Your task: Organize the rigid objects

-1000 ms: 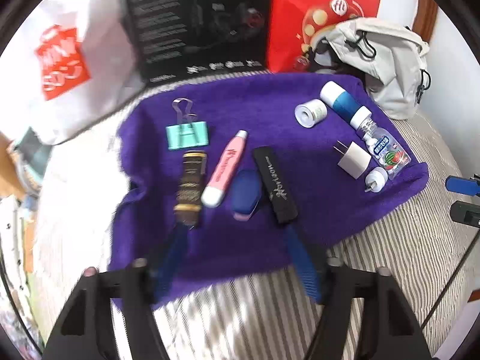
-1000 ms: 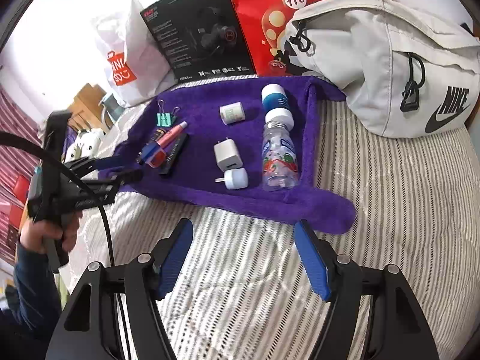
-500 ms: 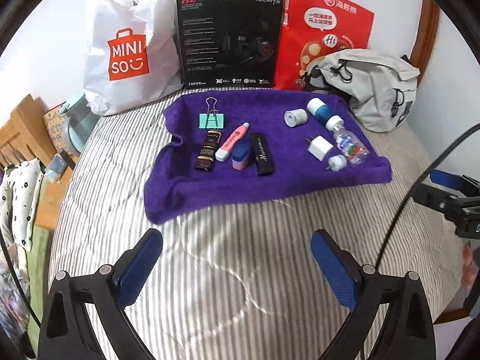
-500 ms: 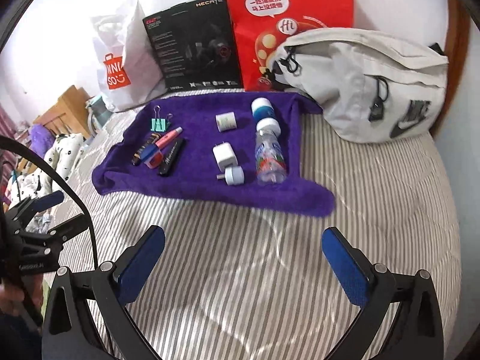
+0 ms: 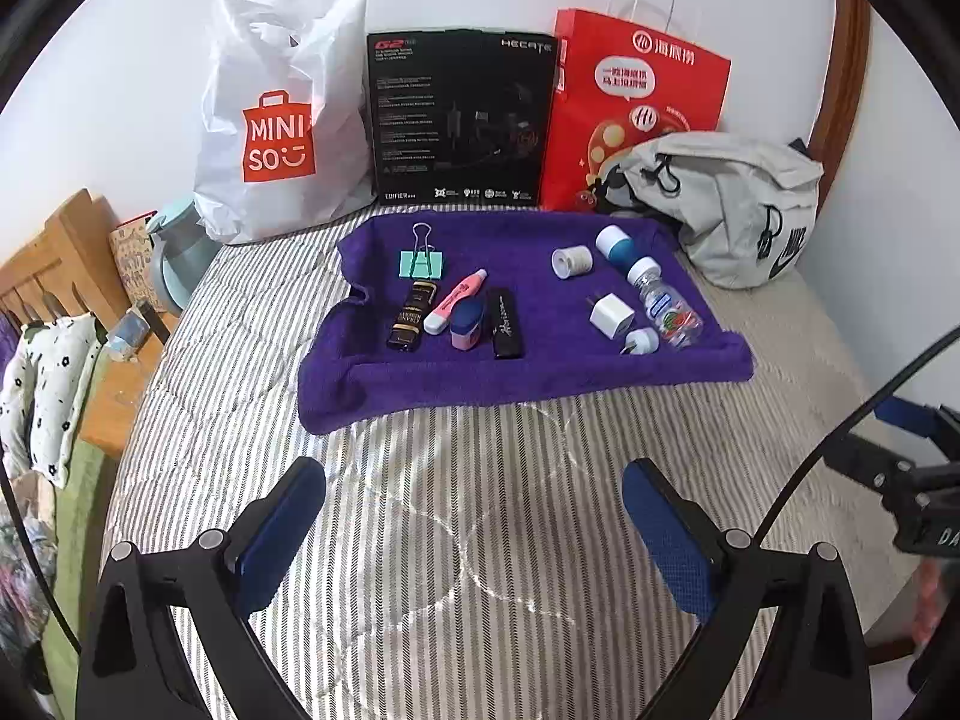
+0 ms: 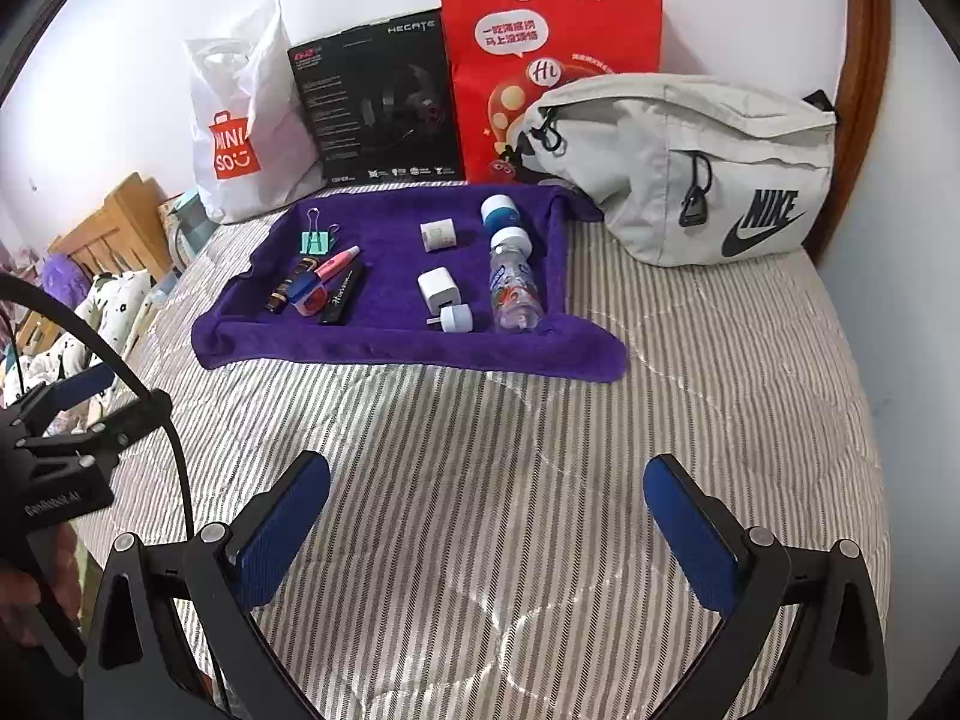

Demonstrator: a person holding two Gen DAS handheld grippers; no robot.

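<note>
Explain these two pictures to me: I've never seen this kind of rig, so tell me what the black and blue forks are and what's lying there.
No robot here: a person holds hand tongs, one per hand, each carrying a wide-angle camera looking along its fingers. One picture is from the left tongs, the other from the right tongs. Both are open and hold nothing, over a striped bed. On the purple towel lie a green binder clip, a pink marker, a white charger plug and a small bottle, among others. Bags stand behind.

Both wrist views look forward over the striped bed [image 5: 480,540] from well back, left beside right, sharing the purple towel [image 6: 390,336] and bags.
</note>
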